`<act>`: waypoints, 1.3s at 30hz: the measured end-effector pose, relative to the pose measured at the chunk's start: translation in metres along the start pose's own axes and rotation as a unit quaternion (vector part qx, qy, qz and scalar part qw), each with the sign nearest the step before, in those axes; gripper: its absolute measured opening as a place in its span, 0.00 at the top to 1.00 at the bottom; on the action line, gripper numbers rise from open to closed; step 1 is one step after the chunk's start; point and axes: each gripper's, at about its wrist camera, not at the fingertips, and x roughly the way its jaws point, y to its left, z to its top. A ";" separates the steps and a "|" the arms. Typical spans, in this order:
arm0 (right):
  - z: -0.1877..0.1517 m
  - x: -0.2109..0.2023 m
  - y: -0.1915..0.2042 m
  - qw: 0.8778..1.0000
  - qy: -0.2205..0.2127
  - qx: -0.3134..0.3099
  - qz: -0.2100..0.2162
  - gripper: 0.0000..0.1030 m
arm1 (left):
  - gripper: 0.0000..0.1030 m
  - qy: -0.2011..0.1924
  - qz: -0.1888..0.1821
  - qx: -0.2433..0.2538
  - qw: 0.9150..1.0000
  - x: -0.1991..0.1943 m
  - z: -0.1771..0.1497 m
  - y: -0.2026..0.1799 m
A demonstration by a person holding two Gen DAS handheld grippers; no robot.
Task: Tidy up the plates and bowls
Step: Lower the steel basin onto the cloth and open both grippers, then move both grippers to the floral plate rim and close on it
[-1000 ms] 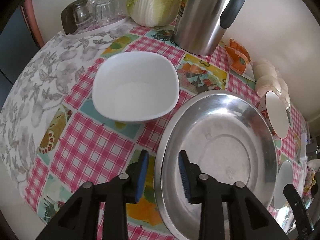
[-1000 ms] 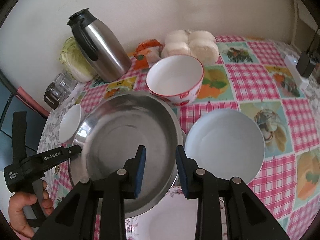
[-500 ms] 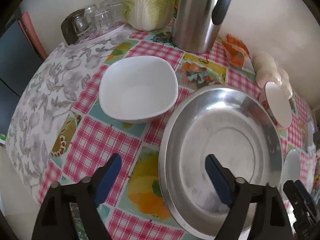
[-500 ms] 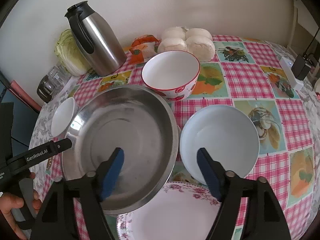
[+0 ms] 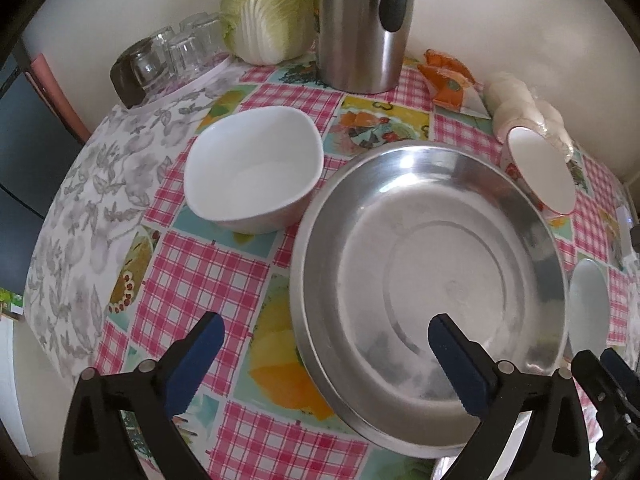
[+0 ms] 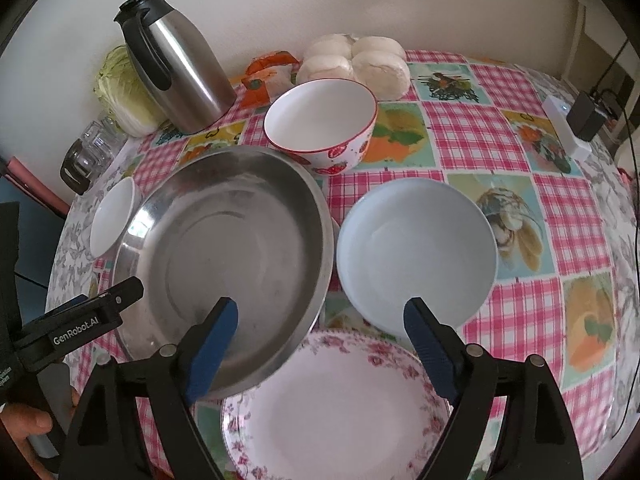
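From where I sit, parts of the scene are cut off. On the left wrist feed the pale blue plate is only a sliver past the far rim of the steel pan, and the strawberry bowl appears squashed at the lens edge. The floral plate runs off the bottom of the right wrist feed, and one edge of it is hidden under the pan. I cannot tell whether the pan rests on that plate or only overlaps it.

The left feed gives me the square white bowl in full, just beside the pan on the checked cloth of the bench; the right feed shows only a slice of that bowl behind the pan's rim. The right feed alone shows the blue plate whole, near the pan's right side, with the strawberry bowl behind both. It also catches the left tongs coming in beside the pan's rim.

The pan is wide, shallow and shiny, with ring marks in its base. It sits mid-bench in front of the steel flask, the cabbage and the upturned glasses.

My left tongs are spread wide, empty, one blue pad over the cloth and the other over the pan's base. The right tongs are also wide and empty, straddling the pan's near rim and the floral plate.
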 end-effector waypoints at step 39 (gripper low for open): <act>-0.084 -0.023 -0.054 0.998 0.027 0.047 -0.037 0.17 | 0.00 0.005 -0.097 0.022 0.995 -0.034 -0.086 -0.045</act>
